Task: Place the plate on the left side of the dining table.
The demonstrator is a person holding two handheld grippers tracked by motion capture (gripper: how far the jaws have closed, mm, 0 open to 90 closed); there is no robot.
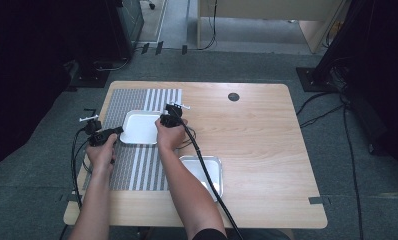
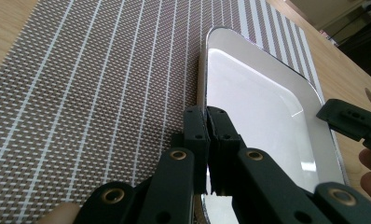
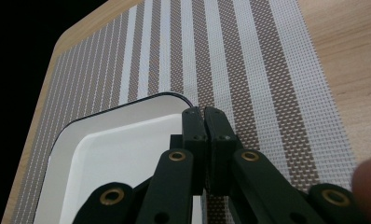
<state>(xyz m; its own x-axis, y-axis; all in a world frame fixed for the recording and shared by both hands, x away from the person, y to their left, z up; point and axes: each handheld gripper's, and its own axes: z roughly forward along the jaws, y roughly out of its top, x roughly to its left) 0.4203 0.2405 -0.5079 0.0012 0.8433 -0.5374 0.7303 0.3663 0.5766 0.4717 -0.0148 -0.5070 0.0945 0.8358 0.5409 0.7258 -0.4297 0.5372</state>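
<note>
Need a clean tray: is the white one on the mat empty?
Empty: the white tray shows a bare inside in the high view and both gripper views.

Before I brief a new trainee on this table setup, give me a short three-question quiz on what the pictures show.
1. True or false: both grippers have their jaws shut on opposite rims of the white tray.
2. What lies directly under that tray: A) bare wood, B) the striped placemat, C) a cloth?
3. Where is the second tray relative to the right gripper?

Key
1. True: the left gripper pinches the left rim, the right gripper the right rim.
2. B.
3. Nearer the person and to the right, on the wooden table, partly under the right forearm.
</note>
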